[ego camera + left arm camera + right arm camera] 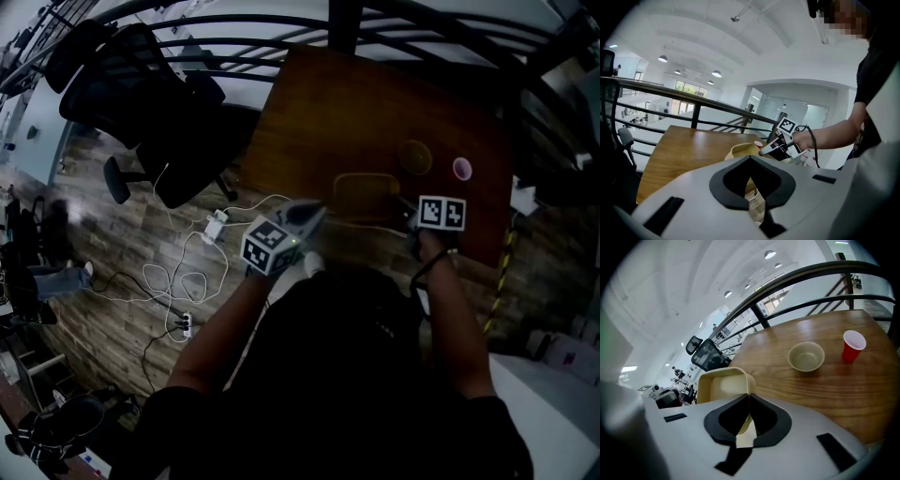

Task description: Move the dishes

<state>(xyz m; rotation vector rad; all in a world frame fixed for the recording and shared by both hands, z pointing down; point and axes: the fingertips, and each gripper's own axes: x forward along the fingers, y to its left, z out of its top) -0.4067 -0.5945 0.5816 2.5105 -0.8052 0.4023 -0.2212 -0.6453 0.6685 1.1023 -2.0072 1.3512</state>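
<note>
A tan square dish (366,195) sits near the front edge of the wooden table (356,112). My left gripper (317,214) holds its left rim and my right gripper (406,214) holds its right rim. In the left gripper view the jaws (750,163) are shut on the dish's rim (739,151), with the right gripper (780,143) across the dish. In the right gripper view the jaws (749,399) are shut on a corner of the dish (723,384). Beyond it stand a round tan bowl (806,356) and a red cup (853,346). Whether the dish is off the table I cannot tell.
A black railing (281,23) runs behind the table. A black office chair (141,103) stands at the left, with white cables and a power strip (187,272) on the wooden floor. The bowl (415,157) and cup (462,169) stand behind the dish at the right.
</note>
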